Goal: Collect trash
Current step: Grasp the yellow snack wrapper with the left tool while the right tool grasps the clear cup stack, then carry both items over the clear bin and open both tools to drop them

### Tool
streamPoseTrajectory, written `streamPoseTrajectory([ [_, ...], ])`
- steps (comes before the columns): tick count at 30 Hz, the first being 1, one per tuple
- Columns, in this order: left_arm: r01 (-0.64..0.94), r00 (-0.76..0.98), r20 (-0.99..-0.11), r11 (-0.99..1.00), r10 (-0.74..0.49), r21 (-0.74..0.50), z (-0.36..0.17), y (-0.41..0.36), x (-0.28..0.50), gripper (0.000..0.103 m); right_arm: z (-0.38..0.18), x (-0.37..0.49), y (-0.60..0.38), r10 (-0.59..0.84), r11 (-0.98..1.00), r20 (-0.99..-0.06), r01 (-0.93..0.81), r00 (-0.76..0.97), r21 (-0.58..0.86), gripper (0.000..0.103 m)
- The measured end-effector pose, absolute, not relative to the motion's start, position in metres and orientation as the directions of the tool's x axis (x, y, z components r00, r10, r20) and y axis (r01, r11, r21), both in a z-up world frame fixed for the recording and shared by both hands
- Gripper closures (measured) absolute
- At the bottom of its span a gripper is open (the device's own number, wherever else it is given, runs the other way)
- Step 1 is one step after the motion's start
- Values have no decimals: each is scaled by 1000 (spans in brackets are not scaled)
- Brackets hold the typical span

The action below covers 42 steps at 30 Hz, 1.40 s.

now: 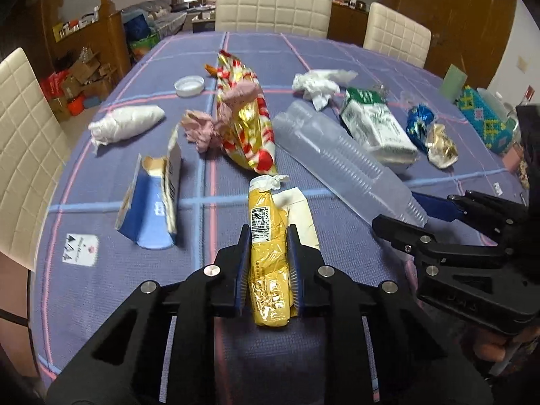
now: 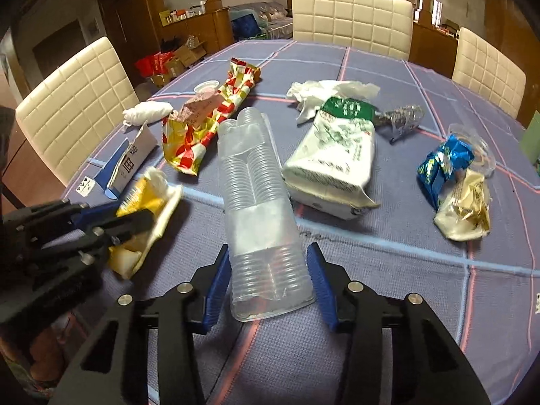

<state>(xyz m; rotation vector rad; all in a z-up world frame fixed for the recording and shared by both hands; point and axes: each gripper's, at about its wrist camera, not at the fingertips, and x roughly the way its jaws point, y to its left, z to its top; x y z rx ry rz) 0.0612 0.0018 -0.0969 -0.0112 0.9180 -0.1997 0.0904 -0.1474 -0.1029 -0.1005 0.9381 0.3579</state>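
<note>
My left gripper (image 1: 268, 256) is shut on a yellow wrapper (image 1: 266, 222) lying on the blue checked tablecloth (image 1: 101, 202); it also shows in the right wrist view (image 2: 141, 202). My right gripper (image 2: 268, 280) stands astride the near end of a clear sleeve of stacked plastic cups (image 2: 256, 202). Its blue pads touch or nearly touch the sleeve's sides. The sleeve also shows in the left wrist view (image 1: 344, 162), with my right gripper (image 1: 415, 216) at its end.
Other trash on the table: a torn blue carton (image 1: 152, 202), a red-gold foil bag (image 1: 246, 118), pink tissue (image 1: 199, 128), white wad (image 1: 125, 121), lid (image 1: 189, 86), white tissue (image 2: 330, 92), green-white pack (image 2: 334, 155), blue wrapper (image 2: 442, 165). Cream chairs (image 2: 351, 17) ring the table.
</note>
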Motion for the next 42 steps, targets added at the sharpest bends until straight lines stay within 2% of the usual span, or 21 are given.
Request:
streamPoseTrajectory([
  [5,165,667,-720,981,-188,-103,-65,16,58,81,-84,91,-141,243,941,-770,-336,590,39,60],
  [10,111,722,-677,989,-146,-95,-43,42,62,81,-59,92,-117,234,928,-717,-371,656,-36,60],
  [24,-236,740,-658,970,137,-63,-33,173,52,81,-47,123,9,364,793,-728,-603,582,-85,60],
  [30,-335,723,-655,941,219,-55,-38,220,50,81,-51,132,63,424,726,-718,-681,553,-96,59],
  [38,-402,679,-678,915,279,-26,-57,267,73,81,-58,165,119,404,710,-727,-692,555,-134,59],
  [41,-401,673,-686,916,276,-25,-62,276,82,77,-61,172,132,400,711,-733,-691,550,-130,59],
  [42,-396,669,-694,918,266,-31,-64,279,86,64,-62,173,134,402,710,-734,-693,547,-128,59],
])
